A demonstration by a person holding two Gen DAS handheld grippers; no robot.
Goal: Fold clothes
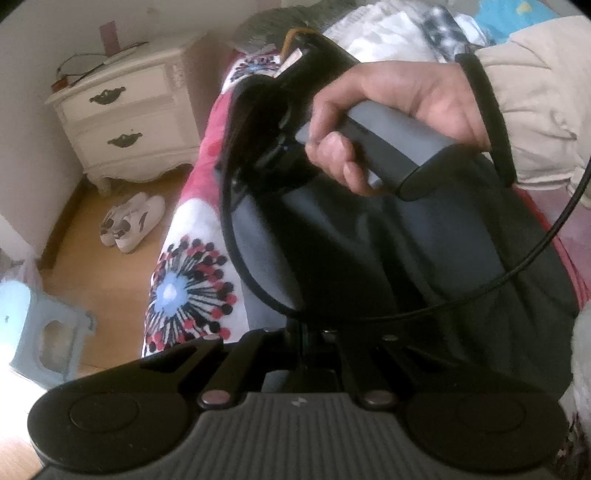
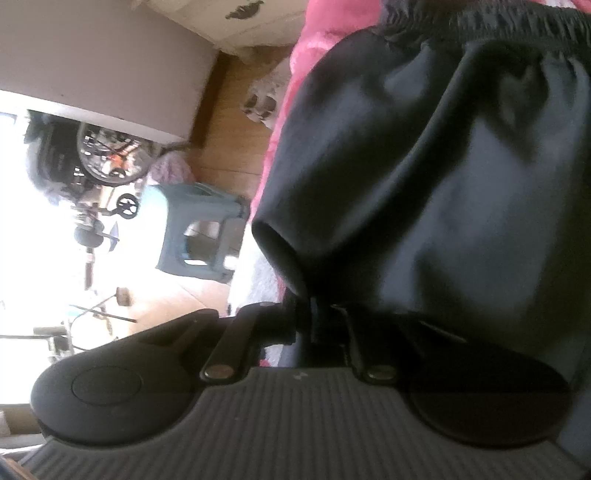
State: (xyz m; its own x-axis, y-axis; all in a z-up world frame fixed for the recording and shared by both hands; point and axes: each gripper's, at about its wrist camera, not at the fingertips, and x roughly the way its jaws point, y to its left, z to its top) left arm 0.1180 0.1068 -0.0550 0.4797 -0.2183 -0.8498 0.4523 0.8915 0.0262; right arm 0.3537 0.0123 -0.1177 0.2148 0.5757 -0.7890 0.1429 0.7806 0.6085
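My left tongs (image 1: 306,328) are closed together on a fold of the dark shorts (image 1: 424,258), which spread directly ahead over the flowered bed cover (image 1: 192,291). My right tongs (image 2: 306,317) are likewise clamped on the shorts (image 2: 443,166), their gathered waistband (image 2: 517,22) at the far edge. Beyond, a hand (image 1: 399,110) grips the other handle. Nightstand (image 1: 122,118) and shoes (image 1: 129,221) stand beside the bed.

A bed's floral quilt (image 1: 192,288) carries dark shorts (image 1: 443,258); pale clothes (image 1: 535,110) lie beyond.
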